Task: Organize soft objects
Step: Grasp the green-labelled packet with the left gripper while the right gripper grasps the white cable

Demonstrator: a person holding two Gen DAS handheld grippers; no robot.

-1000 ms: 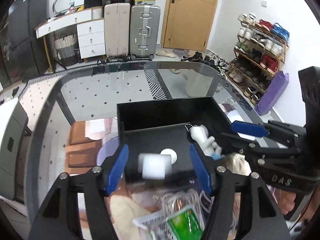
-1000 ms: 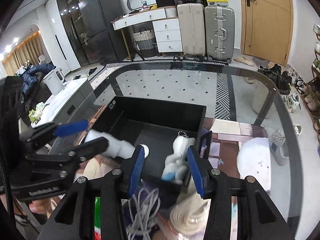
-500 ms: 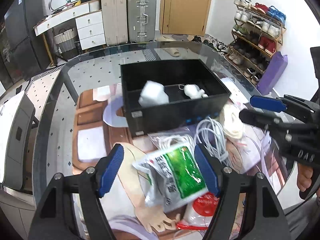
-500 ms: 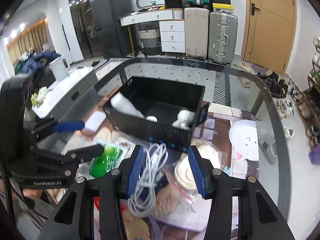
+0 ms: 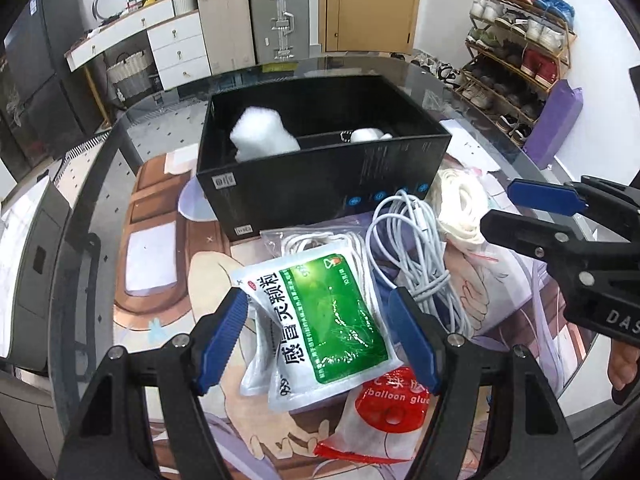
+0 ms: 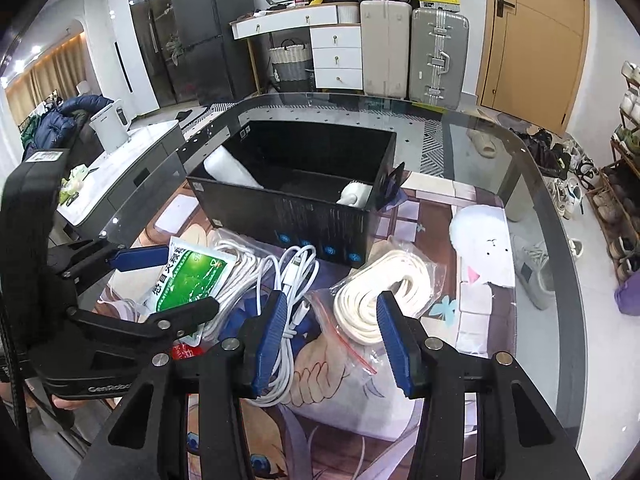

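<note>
A black open box (image 5: pixel 320 176) (image 6: pixel 288 208) stands on the glass table; a white foam roll (image 5: pixel 262 134) (image 6: pixel 230 170) and a small white plush toy (image 5: pixel 366 135) (image 6: pixel 354 194) lie inside. In front of it lie a green-and-white sachet pack (image 5: pixel 328 320) (image 6: pixel 188 276), a white cable bundle (image 5: pixel 412 240) (image 6: pixel 288 280), a bagged coil of white cord (image 5: pixel 460 204) (image 6: pixel 384 292) and a red balloon-glue bag (image 5: pixel 384 412). My left gripper (image 5: pixel 320 340) is open and empty above the sachets. My right gripper (image 6: pixel 332 336) is open and empty above the cables and cord.
A printed cartoon mat (image 6: pixel 472 280) covers the table under the items. The table's rounded glass edge (image 6: pixel 560 240) runs on the right. A shoe rack (image 5: pixel 516 36), suitcases (image 6: pixel 412 52) and a white drawer unit (image 6: pixel 336 56) stand beyond.
Both grippers have pulled back from over the box toward me, empty. The foam roll and the plush toy now lie in the box. The loose items in front came into view.
</note>
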